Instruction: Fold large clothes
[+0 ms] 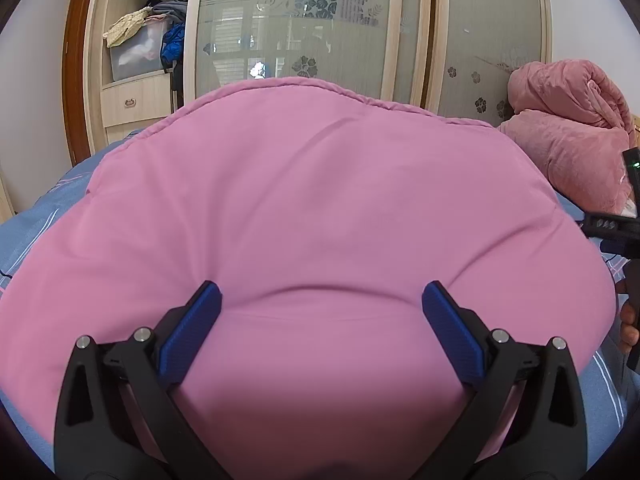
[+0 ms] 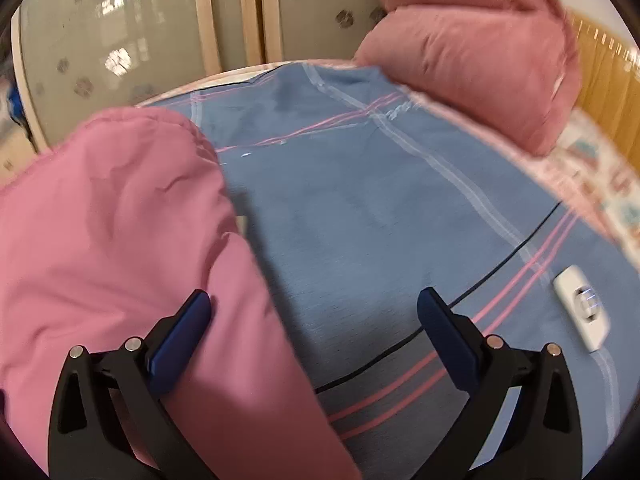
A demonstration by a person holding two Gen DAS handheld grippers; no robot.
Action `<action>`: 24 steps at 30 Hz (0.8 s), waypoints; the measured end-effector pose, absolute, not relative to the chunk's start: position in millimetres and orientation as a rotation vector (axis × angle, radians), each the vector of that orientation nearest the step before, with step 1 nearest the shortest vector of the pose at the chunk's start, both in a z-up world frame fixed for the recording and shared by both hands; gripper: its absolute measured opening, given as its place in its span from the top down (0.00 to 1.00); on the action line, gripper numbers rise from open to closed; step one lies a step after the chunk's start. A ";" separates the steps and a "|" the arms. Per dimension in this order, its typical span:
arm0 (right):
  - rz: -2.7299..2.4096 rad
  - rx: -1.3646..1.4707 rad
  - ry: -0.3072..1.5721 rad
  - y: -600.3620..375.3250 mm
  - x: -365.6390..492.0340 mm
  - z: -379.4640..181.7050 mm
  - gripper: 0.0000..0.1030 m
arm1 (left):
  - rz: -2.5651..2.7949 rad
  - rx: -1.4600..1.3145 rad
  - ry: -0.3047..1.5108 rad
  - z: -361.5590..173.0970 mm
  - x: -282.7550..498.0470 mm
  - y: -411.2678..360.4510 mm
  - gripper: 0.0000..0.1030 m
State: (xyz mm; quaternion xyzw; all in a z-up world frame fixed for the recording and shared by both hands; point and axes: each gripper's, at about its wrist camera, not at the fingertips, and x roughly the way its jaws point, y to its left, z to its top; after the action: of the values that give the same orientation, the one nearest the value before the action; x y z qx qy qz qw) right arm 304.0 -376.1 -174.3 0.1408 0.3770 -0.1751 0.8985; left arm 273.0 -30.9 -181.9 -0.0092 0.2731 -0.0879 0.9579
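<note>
A large puffy pink garment (image 1: pixel 312 208) lies folded in a thick mound on the blue bed sheet (image 1: pixel 44 220). My left gripper (image 1: pixel 320 300) hovers open over its near part, blue pads (image 1: pixel 192 332) spread wide with only pink cloth beneath. In the right wrist view the same pink garment (image 2: pixel 120 220) fills the left half. My right gripper (image 2: pixel 314 308) is open above its right edge, its left pad against the cloth and its right pad over the bare blue sheet (image 2: pixel 380 208).
A rolled salmon-pink quilt (image 2: pixel 472 52) sits at the head of the bed (image 1: pixel 568 136). A white remote (image 2: pixel 582 312) lies on the sheet to the right. Frosted wardrobe doors (image 1: pixel 300 20) stand behind the bed, with an open shelf of clothes (image 1: pixel 144 40) at left. The other gripper's body (image 1: pixel 616 228) shows at right.
</note>
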 end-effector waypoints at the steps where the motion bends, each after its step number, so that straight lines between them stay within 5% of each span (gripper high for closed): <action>1: -0.336 0.285 0.745 -369.0 299.0 -166.5 0.01 | -0.178 -0.019 0.554 -181.8 273.0 -30.7 0.02; 6: -0.128 0.182 0.613 -322.0 285.7 -135.3 0.01 | -0.179 -0.019 0.554 -181.6 273.2 -31.2 0.02; 10: -0.102 0.084 0.725 -289.7 296.9 -155.6 0.01 | -0.178 -0.019 0.554 -181.8 273.2 -31.2 0.02; 24: 0.009 0.240 0.666 -287.3 267.6 -138.5 0.01 | -0.069 -0.092 0.384 -140.0 219.5 -2.1 0.02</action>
State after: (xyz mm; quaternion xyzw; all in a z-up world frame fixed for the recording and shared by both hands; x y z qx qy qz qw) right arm 267.6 -287.3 -138.5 0.1176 0.3259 0.0046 0.9380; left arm 219.5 -2.1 -140.0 -0.0458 0.1909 -0.0342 0.9799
